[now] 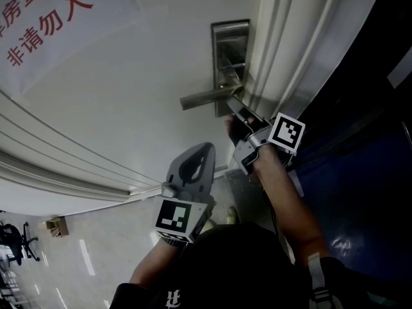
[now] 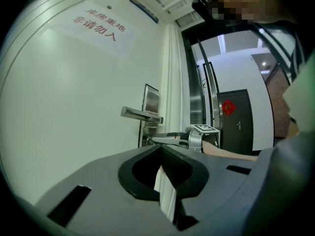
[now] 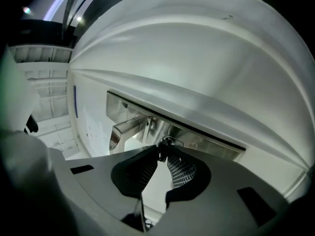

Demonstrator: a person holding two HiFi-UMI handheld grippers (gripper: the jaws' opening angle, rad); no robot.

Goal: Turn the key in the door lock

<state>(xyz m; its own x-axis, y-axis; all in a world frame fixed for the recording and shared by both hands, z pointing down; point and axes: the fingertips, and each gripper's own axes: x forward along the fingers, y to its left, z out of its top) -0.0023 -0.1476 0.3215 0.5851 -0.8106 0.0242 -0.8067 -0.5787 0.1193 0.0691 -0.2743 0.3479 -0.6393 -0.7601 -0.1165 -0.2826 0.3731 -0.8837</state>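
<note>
left tool [image 1: 206, 148] clenched empty, clear of door [image 1: 129, 76] | right tool [image 1: 235, 113] grips key [image 3: 162, 150] below handle [image 1: 205, 98]

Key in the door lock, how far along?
Done: the right gripper is shut on the small dark metal key at the silver lock plate. In hand: that grip. Left: the turn; how far it's rotated can't be judged. The left gripper is shut, empty.

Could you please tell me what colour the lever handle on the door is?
It is a silver brushed-metal lever handle, clearest in the head view.
</note>
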